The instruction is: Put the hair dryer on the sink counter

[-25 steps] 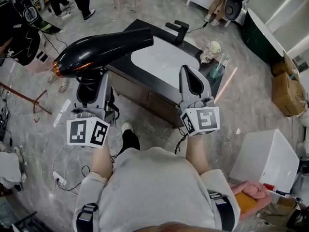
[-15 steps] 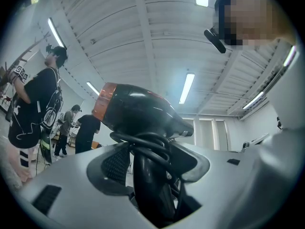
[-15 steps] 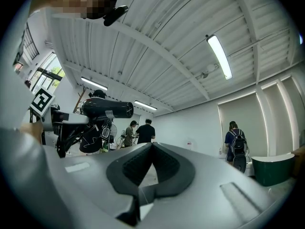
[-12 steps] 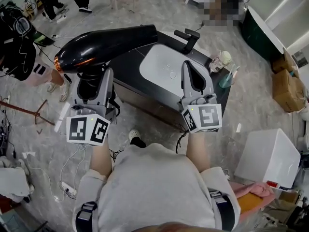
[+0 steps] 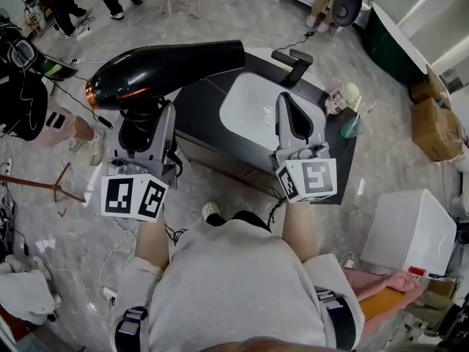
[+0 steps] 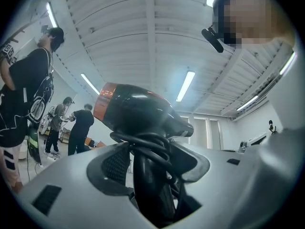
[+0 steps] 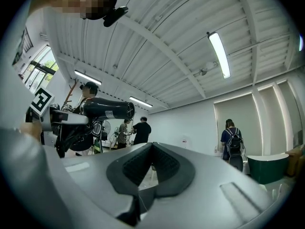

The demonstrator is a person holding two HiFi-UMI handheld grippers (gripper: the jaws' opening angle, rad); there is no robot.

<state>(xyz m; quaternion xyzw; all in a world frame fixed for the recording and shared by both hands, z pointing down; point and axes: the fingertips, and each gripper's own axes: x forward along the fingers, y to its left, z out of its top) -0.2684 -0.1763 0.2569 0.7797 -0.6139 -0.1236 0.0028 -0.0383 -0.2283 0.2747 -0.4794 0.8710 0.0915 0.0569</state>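
Note:
A glossy black hair dryer (image 5: 161, 72) with an orange rear ring lies level above my left gripper (image 5: 139, 119), which is shut on its handle and coiled cord (image 6: 147, 175). Its nozzle points right, over the left end of the dark sink counter (image 5: 198, 105). The dryer (image 7: 102, 109) also shows at the left of the right gripper view. My right gripper (image 5: 292, 119) is shut and holds nothing. It hangs above the counter's front edge, by the white basin (image 5: 253, 101).
A black faucet (image 5: 293, 64) stands behind the basin. A bottle (image 5: 350, 94) and a green cup (image 5: 352, 128) sit at the counter's right end. A white box (image 5: 410, 233) lies on the floor at right. People stand at the back left; cables run over the floor.
The sink counter has come closer and shifted right in the head view. The dryer's nozzle now reaches over the counter's left end. Both grippers keep their hold.

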